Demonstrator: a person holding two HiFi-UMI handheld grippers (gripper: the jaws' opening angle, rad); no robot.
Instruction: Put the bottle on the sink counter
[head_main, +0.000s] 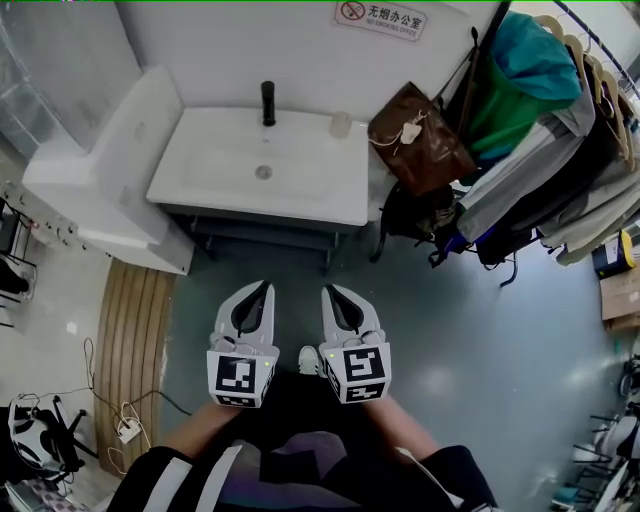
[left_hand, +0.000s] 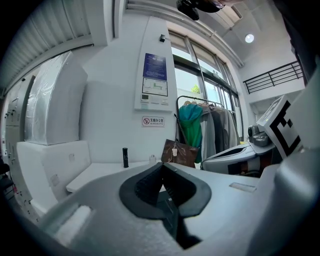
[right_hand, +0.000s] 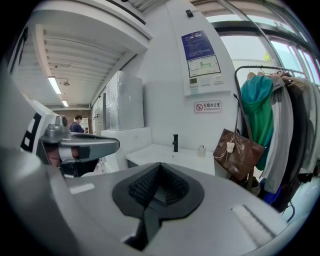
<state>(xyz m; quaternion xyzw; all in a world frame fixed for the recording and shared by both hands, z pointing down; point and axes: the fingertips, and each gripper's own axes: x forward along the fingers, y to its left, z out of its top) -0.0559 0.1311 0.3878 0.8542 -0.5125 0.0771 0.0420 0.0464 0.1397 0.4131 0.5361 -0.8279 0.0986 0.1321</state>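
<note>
A small translucent bottle (head_main: 340, 124) stands on the white sink counter (head_main: 300, 195) at its back right, next to the black faucet (head_main: 268, 103). The same bottle (left_hand: 152, 159) (right_hand: 201, 150) shows far ahead in both gripper views. My left gripper (head_main: 266, 286) and right gripper (head_main: 327, 291) are held side by side over the grey floor, well short of the counter. Both point toward the sink. Each gripper has its jaws shut, with nothing between them. In the gripper views, the left gripper (left_hand: 162, 165) and the right gripper (right_hand: 159, 165) show their dark pads meeting.
A brown bag (head_main: 420, 140) hangs at the counter's right end, beside a rack of clothes (head_main: 560, 150). A white cabinet (head_main: 100, 190) adjoins the counter on the left. A wooden mat (head_main: 135, 340) and cables (head_main: 125, 425) lie at lower left. A person (right_hand: 77, 124) stands far off.
</note>
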